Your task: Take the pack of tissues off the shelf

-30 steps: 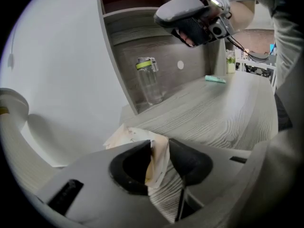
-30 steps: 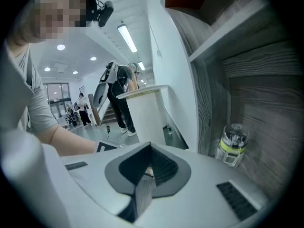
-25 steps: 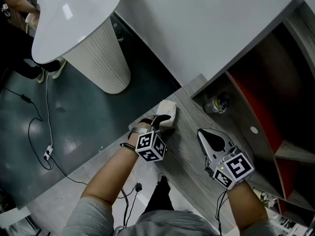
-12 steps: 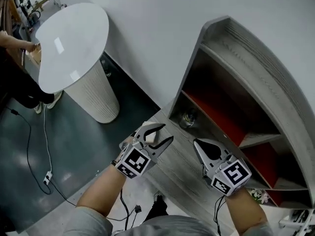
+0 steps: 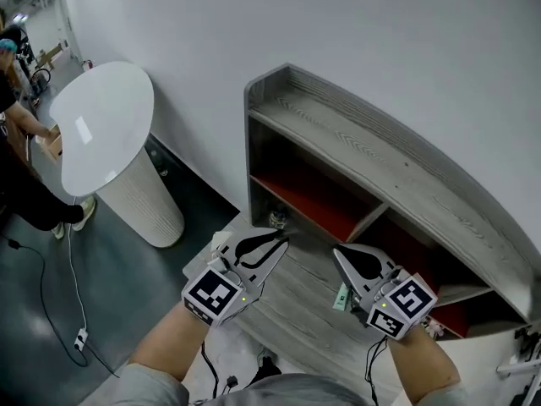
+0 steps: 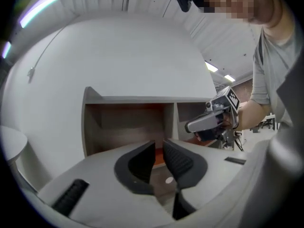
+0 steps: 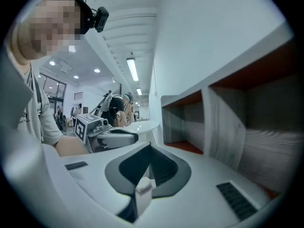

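A grey wooden shelf unit (image 5: 355,134) with red-lined compartments stands against the white wall. A small white pack (image 5: 221,241) lies on the grey ledge (image 5: 292,299) in front of it, partly hidden by my left gripper (image 5: 282,244). That gripper hovers just right of the pack and points at the lower left compartment. Its jaws are closing, with a narrow gap and nothing between them (image 6: 159,149). My right gripper (image 5: 339,251) is shut and empty (image 7: 149,147), level with the left one and aimed at the middle compartment.
A shiny can (image 5: 277,219) stands in the lower left compartment. A small green item (image 5: 341,298) lies on the ledge by my right gripper. A white pedestal table (image 5: 101,125) and a person (image 5: 21,193) are at the left. A cable (image 5: 74,311) runs over the dark floor.
My view has tilted up, bringing the whole shelf unit into sight. My left gripper has drawn back from the white pack and its jaws have narrowed. The right gripper stays shut.
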The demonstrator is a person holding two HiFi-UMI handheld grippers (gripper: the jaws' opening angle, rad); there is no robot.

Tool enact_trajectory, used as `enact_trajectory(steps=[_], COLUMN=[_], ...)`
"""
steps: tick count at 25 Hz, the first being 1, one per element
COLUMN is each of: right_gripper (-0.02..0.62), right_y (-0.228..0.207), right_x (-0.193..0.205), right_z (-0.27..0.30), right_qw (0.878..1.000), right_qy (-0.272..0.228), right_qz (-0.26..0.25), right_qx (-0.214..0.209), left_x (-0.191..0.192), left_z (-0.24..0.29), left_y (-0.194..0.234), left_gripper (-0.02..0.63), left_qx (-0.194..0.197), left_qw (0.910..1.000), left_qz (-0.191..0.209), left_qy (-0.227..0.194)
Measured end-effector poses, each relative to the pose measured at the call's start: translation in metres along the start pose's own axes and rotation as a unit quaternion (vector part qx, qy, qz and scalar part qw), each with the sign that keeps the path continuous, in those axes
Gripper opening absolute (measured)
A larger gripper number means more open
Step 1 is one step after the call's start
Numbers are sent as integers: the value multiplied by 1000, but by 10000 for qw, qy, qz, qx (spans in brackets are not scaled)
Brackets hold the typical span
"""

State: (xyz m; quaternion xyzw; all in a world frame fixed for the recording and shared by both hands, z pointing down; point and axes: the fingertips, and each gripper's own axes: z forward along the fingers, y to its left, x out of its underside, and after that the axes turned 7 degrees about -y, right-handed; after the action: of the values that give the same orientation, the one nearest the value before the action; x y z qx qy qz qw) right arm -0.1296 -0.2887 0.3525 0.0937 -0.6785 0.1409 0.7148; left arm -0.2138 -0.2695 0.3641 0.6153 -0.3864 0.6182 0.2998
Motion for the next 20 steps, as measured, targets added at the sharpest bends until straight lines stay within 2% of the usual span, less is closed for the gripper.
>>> enact_trajectory(steps=[3,10,15,20], right_gripper=[18,17,17,17], right_y=[-7,-25,-43,-58], right_x=[-16,-32,-42,-43], right_z=[-40,-153,-252,-362], right_qw=[9998,9993,9975,9904], right_qy=[-166,-226,-211,-263], right_qz=[32,17,-103,-241], right_qx=[66,285,667,1337], left_x=[-23,-66,-86,-99], left_z=[17,59,97,133], left_y=[-31,-137,-229,-321], left_gripper=[9,12,12,12], left_qx=[0,390,934,1675], left_qw=[9993,9945,9906,9798], left_qz=[-319,-837,-892,-991], left_qy=[-184,-489,-457,-467])
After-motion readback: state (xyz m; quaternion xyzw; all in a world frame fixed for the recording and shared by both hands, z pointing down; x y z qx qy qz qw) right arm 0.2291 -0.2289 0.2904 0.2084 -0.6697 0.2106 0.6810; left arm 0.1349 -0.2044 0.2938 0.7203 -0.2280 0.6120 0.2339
